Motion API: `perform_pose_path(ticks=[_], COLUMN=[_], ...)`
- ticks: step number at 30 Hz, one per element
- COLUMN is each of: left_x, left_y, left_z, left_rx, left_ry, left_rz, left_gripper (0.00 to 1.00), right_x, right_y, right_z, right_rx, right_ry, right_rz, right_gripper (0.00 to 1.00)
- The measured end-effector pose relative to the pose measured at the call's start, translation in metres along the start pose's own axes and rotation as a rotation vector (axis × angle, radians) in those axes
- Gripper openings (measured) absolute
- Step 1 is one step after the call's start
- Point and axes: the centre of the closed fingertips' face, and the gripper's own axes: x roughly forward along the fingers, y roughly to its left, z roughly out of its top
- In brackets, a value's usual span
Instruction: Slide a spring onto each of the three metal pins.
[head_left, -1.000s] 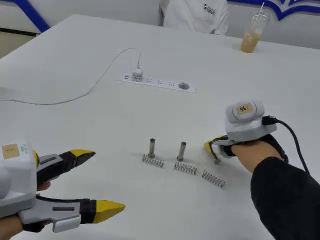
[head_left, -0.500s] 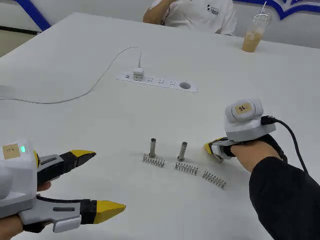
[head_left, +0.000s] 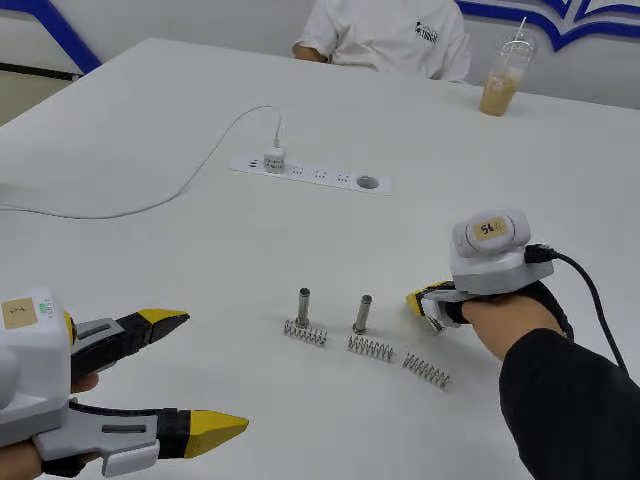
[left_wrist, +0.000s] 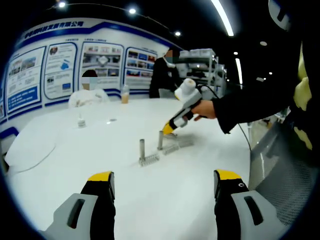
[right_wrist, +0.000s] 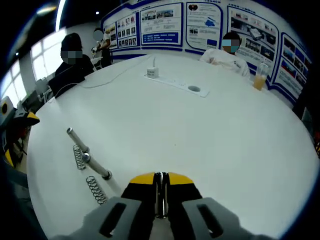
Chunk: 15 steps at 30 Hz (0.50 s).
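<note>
Two metal pins stand upright on the white table (head_left: 200, 230): the left pin (head_left: 302, 303) (left_wrist: 142, 149) and the middle pin (head_left: 362, 312) (left_wrist: 160, 140). Three springs lie flat in front of them: left spring (head_left: 305, 333), middle spring (head_left: 371, 348), right spring (head_left: 426, 370). My right gripper (head_left: 424, 301) (left_wrist: 169, 130) hovers just right of the middle pin, shut on a third metal pin (right_wrist: 160, 192). At the near left, well short of the pins, my left gripper (head_left: 195, 375) (left_wrist: 162, 182) is open with nothing between its fingers.
A white power strip (head_left: 310, 172) with a plug and a cable trailing left lies further back. A drink cup (head_left: 500, 85) stands at the far right. A person (head_left: 385, 35) sits at the table's far side.
The head camera has tilted, shifting the picture. My right gripper has risen slightly with the pin in it. The left gripper has barely moved.
</note>
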Motion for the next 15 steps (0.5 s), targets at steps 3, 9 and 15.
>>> perform_pose_path(ticks=[3, 9, 15], left_x=[0.000, 0.001, 0.001], left_y=[-0.002, -0.006, -0.009], left_z=[0.000, 0.004, 0.009], left_rx=[0.002, 0.012, 0.026], left_ry=[-0.004, -0.009, -0.016], left_rz=[-0.002, -0.009, -0.015], left_gripper=[0.83, 0.83, 0.83], right_x=[-0.008, -0.024, -0.036], right_y=[0.001, 0.003, 0.007], right_z=[0.002, 0.002, 0.001], right_rx=[0.020, 0.027, 0.027], right_ry=[-0.018, -0.052, -0.078], right_rz=[0.004, -0.006, -0.011], right_gripper=[0.09, 0.09, 0.09])
